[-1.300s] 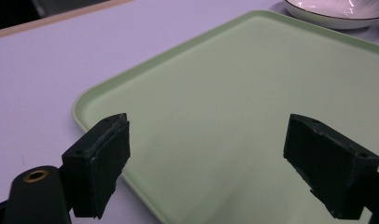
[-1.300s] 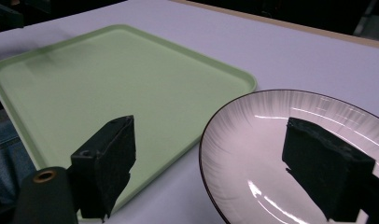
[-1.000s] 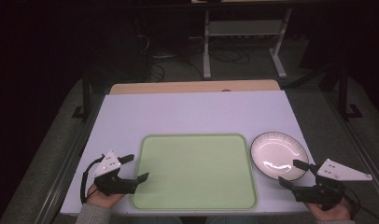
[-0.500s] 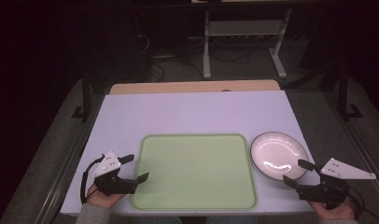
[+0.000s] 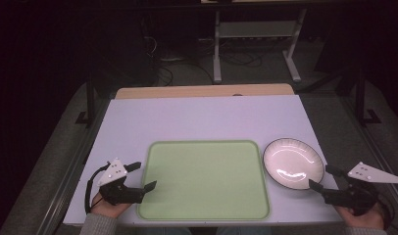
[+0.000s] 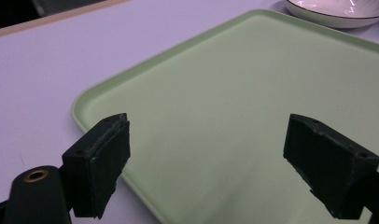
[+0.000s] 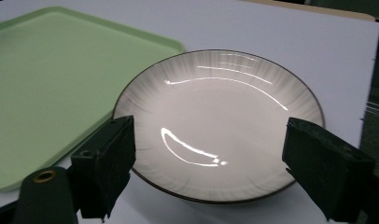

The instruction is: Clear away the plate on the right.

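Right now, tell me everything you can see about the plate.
The plate is round, shallow and white, glossy like glazed ceramic, with a thin dark rim and faint ribbing radiating from its centre. It is empty and lies flat on the white table, just right of the green tray. The right claw is open at its near edge, not gripping it.

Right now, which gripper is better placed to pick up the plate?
Right. The right gripper is open at the plate's near rim; the left gripper sits across the green tray.
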Tool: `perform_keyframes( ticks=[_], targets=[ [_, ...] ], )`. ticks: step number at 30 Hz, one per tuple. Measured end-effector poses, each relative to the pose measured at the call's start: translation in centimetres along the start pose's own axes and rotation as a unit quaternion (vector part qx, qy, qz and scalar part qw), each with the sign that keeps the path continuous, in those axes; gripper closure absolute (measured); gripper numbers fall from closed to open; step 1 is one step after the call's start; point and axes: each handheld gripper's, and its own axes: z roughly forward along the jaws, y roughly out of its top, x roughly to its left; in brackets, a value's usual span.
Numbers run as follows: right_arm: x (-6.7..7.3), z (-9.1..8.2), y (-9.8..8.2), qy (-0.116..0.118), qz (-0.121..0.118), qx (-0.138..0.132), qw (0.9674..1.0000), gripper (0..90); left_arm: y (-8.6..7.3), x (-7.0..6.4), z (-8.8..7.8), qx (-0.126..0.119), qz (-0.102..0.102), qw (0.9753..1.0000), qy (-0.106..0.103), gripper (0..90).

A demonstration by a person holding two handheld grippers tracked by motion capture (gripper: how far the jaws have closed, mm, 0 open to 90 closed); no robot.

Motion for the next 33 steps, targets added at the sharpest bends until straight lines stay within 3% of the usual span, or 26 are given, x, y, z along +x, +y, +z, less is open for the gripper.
perform_keyframes(
  ticks=[9,16,19,25,27,33],
  targets=[
    [-2.6,0.4,1.1,-0.012,0.019,0.015,0.9996,20.3,0.0,0.1,0.1,0.001,0.000,1.0000,0.001,14.3],
    [-4.6,1.8,1.8,-0.024,0.058,0.042,0.9971,23.8,0.0,0.0,0.0,0.002,0.001,1.0000,0.001,14.3],
    [-5.3,2.3,1.8,-0.023,0.072,0.053,0.9957,29.9,0.0,0.1,0.0,0.002,0.000,1.0000,0.000,14.3],
    [-6.4,3.3,2.0,-0.023,0.110,0.082,0.9903,39.7,0.0,0.1,0.0,0.001,-0.001,1.0000,0.000,14.4],
    [-6.7,3.6,2.0,-0.019,0.128,0.096,0.9870,41.8,0.0,0.1,0.1,0.001,-0.001,1.0000,0.000,14.4],
    [-7.3,4.4,1.9,-0.023,0.149,0.113,0.9821,47.0,0.0,0.1,0.1,0.001,-0.001,1.0000,-0.001,14.4]
  ],
)
